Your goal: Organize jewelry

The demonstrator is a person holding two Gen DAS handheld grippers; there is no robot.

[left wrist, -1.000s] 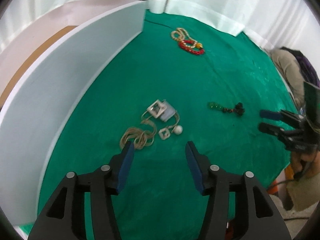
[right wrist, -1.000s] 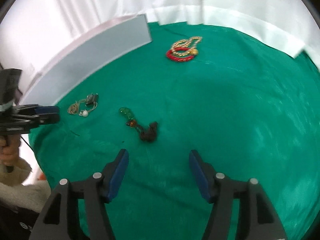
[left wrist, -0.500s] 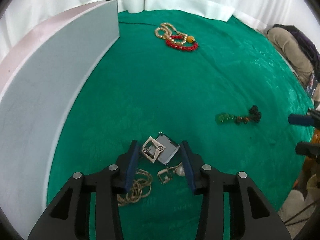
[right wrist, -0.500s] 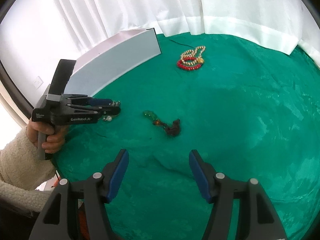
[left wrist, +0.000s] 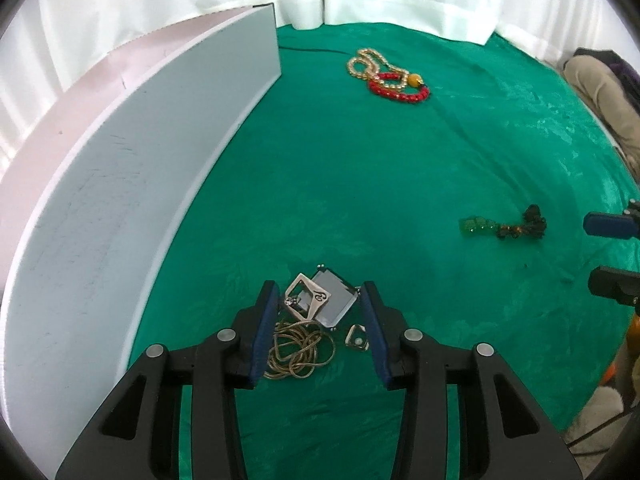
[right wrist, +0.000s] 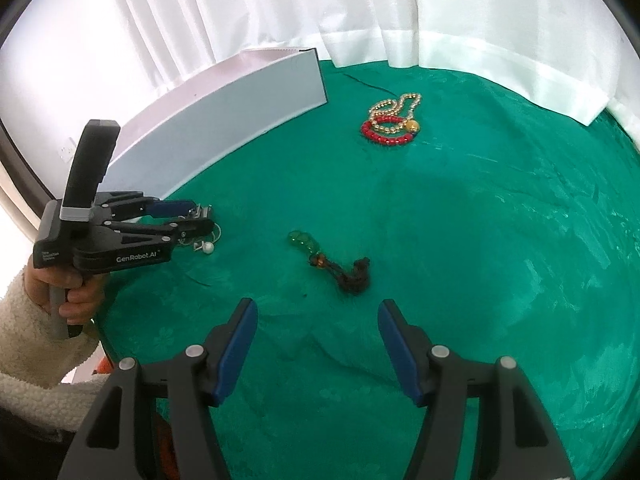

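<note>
A tangled gold chain necklace (left wrist: 298,350) with square silver pendants (left wrist: 320,300) lies on the green cloth. My left gripper (left wrist: 320,308) is open, its jaws straddling the pendants close to the cloth; it also shows in the right wrist view (right wrist: 200,220). A green and dark bead string (right wrist: 332,258) lies mid-table, ahead of my open, empty right gripper (right wrist: 318,320). A red bead bracelet (right wrist: 386,136) and gold bead strand (right wrist: 394,110) lie together at the back.
A long white box (left wrist: 120,208) stands along the left side of the green cloth (left wrist: 360,184). White curtains hang behind. Clothes (left wrist: 600,92) lie past the table's right edge.
My left gripper moved forward and down until its jaws straddle the pendant necklace, and narrowed somewhat. The right gripper pulled back and rose a little, staying open.
</note>
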